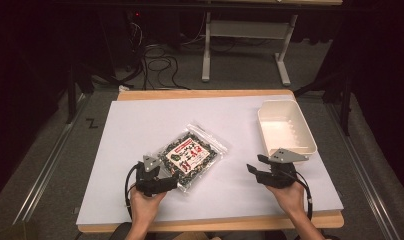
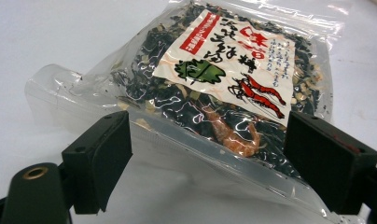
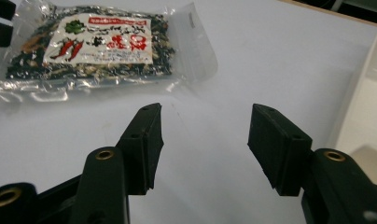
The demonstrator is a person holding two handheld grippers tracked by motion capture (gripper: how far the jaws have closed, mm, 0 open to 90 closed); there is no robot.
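The clear plastic packet of dark dried seaweed with a white and red printed label (image 1: 191, 154) lies flat on the white tabletop (image 1: 140, 130), and I take it as my landmark. My left gripper (image 2: 205, 149) sits at its near corner, jaws spread wide with the packet's clear edge lying between them, the pads not pressing on it. My right gripper (image 3: 204, 142) hovers well apart from the packet, on its right, jaws open over bare table with nothing between them. The empty cream plastic rectangular tub (image 1: 286, 127) stands farther right of the packet, just beyond my right gripper.
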